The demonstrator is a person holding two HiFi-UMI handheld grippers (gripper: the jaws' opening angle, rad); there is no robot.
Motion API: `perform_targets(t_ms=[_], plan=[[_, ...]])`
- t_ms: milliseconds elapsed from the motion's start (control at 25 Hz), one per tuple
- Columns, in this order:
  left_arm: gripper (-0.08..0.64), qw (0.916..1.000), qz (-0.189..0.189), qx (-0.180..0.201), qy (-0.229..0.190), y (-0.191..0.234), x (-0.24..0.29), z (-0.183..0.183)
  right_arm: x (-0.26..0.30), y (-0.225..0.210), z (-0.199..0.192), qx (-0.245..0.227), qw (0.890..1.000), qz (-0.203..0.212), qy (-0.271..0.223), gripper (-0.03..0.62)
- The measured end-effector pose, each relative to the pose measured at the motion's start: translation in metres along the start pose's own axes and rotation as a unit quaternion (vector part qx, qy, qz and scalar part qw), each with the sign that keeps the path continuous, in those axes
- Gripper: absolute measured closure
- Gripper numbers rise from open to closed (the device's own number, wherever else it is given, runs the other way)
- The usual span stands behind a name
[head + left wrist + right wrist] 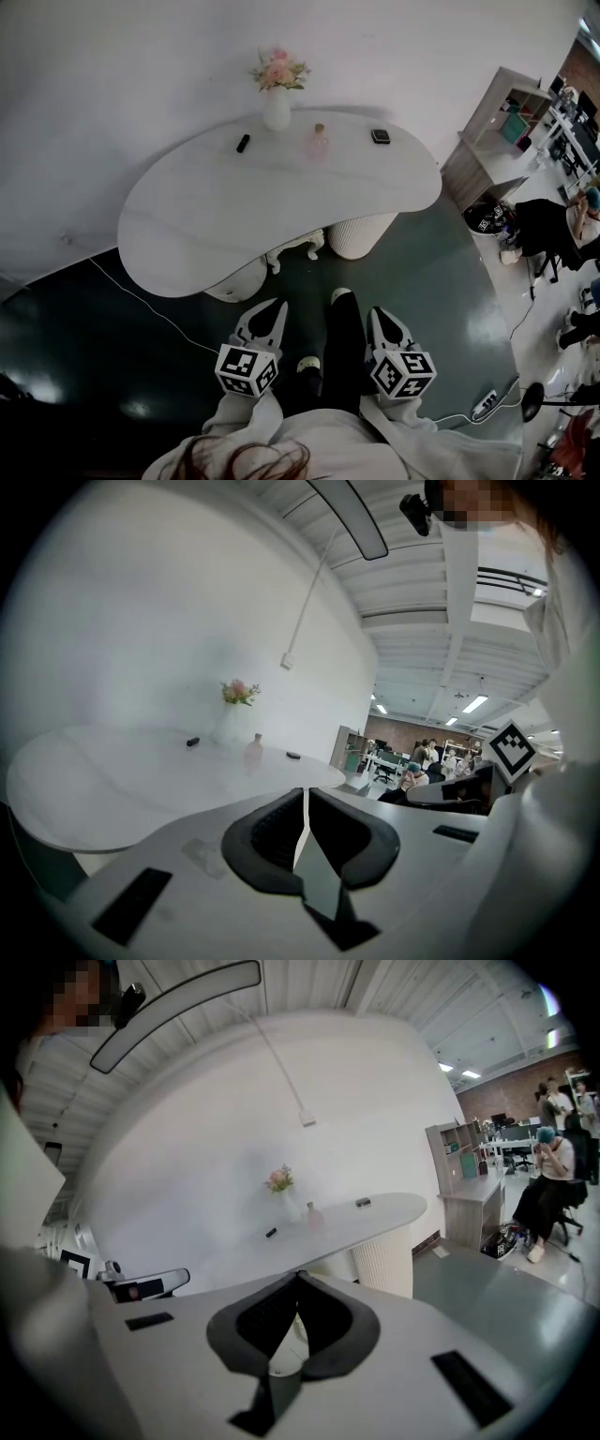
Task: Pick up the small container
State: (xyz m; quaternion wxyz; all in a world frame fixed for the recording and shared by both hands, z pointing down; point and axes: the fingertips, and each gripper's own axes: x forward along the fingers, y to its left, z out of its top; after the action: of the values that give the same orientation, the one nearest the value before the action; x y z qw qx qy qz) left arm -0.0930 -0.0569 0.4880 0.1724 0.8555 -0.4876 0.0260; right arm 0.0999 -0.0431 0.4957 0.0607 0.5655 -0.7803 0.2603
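A: What does the head view show of the small container (319, 141)?

B: A little pinkish, see-through bottle with a paler cap, upright on the far part of the white table (234, 216). It stands well ahead of both grippers and between a white vase (277, 111) of pink flowers and a dark square case (380, 136). The left gripper (270, 311) and right gripper (382, 315) hang low on the person's side of the table, apart from it.

A: Any label on it?

B: None can be read. It is too small. The only print near is the black-and-white square markers on each gripper's cube.

A: And the left gripper view?

B: The left gripper's jaws are pressed together with only a thin slit between the pads and nothing in them. The bottle stands far ahead, a little left of the tips, near a dark bar (192, 742).

A: The right gripper view?

B: The right gripper's jaws meet at the tips and are empty too. The bottle is far off, above the tips and a touch right, just beside the vase. No writing shows on it.
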Motion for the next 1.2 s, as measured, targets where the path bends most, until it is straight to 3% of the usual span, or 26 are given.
perform_targets(t_ms=[280, 1200], plan=[[0.534, 1.0, 0.009, 0.004, 0.0, 0.014, 0.041, 0.012, 0.039, -0.018, 0.021, 0.003, 1.0, 0.011, 0.002, 0.543], [0.534, 0.9996, 0.023, 0.016, 0.003, 0.052, 0.247, 0.089, 0.2, -0.119, 0.153, -0.002, 0.999, 0.033, 0.014, 0.543]])
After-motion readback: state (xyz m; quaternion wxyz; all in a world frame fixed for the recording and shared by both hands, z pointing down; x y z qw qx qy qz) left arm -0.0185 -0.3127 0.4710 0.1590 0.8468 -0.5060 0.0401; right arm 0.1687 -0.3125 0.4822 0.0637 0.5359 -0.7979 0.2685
